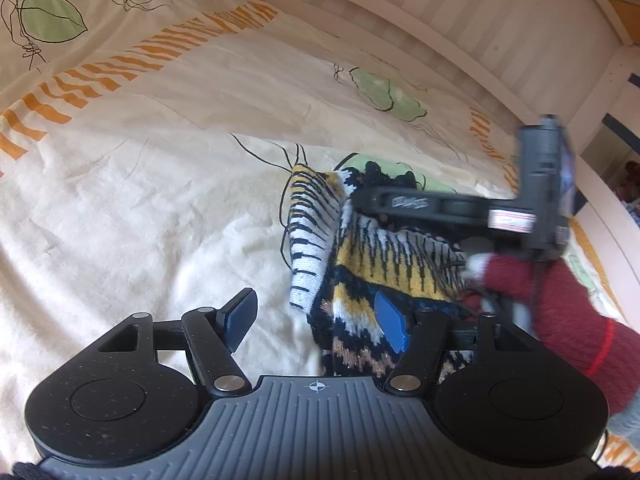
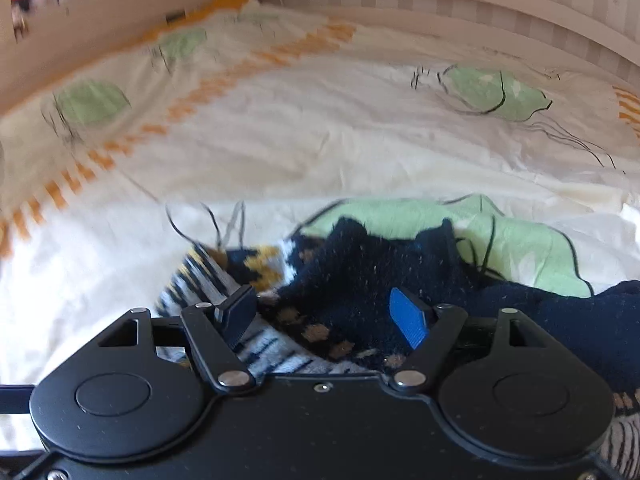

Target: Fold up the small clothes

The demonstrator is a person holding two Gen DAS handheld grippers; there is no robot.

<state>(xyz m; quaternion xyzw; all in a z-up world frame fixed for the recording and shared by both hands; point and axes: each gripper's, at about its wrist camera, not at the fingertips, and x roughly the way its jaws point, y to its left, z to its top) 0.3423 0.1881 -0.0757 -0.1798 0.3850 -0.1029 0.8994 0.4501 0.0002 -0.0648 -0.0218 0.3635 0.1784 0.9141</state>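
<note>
A small knitted sweater point(image 1: 360, 264) lies on the bed cover point(image 1: 160, 208), in the lower right of the left wrist view. The left gripper point(image 1: 316, 322) is at the bottom. The right gripper point(image 1: 440, 204) is above the sweater, at the right. The bed rail point(image 1: 460, 20) runs along the top.

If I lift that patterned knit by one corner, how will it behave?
The patterned knit will probably flop and unfold, since it already lies crumpled with one flap turned over. Its fuzzy, thick weave suggests good grip for the blue pads, not slipping. It likely drags on the wrinkled bedsheet.
</note>
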